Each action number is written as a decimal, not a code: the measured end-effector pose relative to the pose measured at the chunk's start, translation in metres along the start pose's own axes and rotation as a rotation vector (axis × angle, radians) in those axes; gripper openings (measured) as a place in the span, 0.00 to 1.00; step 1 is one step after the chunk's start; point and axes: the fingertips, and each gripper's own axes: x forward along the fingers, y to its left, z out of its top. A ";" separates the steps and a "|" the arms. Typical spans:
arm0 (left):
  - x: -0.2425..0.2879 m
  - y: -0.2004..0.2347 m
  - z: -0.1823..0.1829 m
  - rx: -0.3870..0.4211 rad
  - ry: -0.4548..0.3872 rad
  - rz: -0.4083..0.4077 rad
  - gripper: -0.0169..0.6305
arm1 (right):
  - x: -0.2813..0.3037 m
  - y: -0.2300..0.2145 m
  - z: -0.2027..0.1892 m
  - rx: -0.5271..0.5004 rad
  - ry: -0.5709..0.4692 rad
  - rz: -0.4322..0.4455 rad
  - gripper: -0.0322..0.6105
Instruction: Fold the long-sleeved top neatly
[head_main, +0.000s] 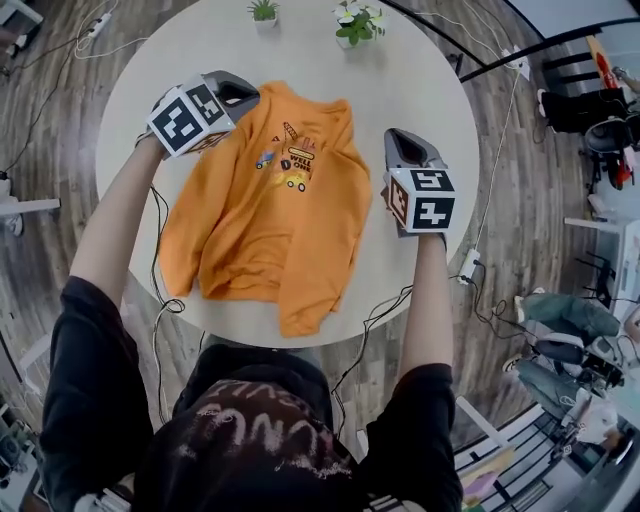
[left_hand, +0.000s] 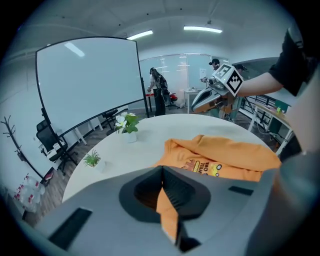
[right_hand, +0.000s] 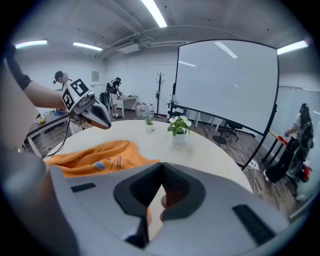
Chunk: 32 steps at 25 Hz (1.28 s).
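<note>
as arms reach forward, left gripper (head_main: 240, 98) pinches the top (head_main: 270, 205).

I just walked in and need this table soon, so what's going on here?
A person is working on an orange long-sleeved top spread print side up on the round table, using two hand-held grippers. The left gripper is shut on fabric at one shoulder. The right gripper is shut at the other, with a sliver of orange in its jaws. The body isn't folded yet.
</note>
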 end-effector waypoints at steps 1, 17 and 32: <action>-0.006 -0.013 0.002 0.006 -0.001 0.005 0.05 | -0.013 0.001 -0.008 0.011 -0.005 -0.003 0.06; -0.111 -0.221 -0.019 0.061 0.032 0.211 0.05 | -0.183 0.092 -0.137 -0.067 -0.010 0.112 0.06; -0.096 -0.325 -0.156 0.059 0.286 0.169 0.24 | -0.185 0.200 -0.281 -0.236 0.204 0.265 0.31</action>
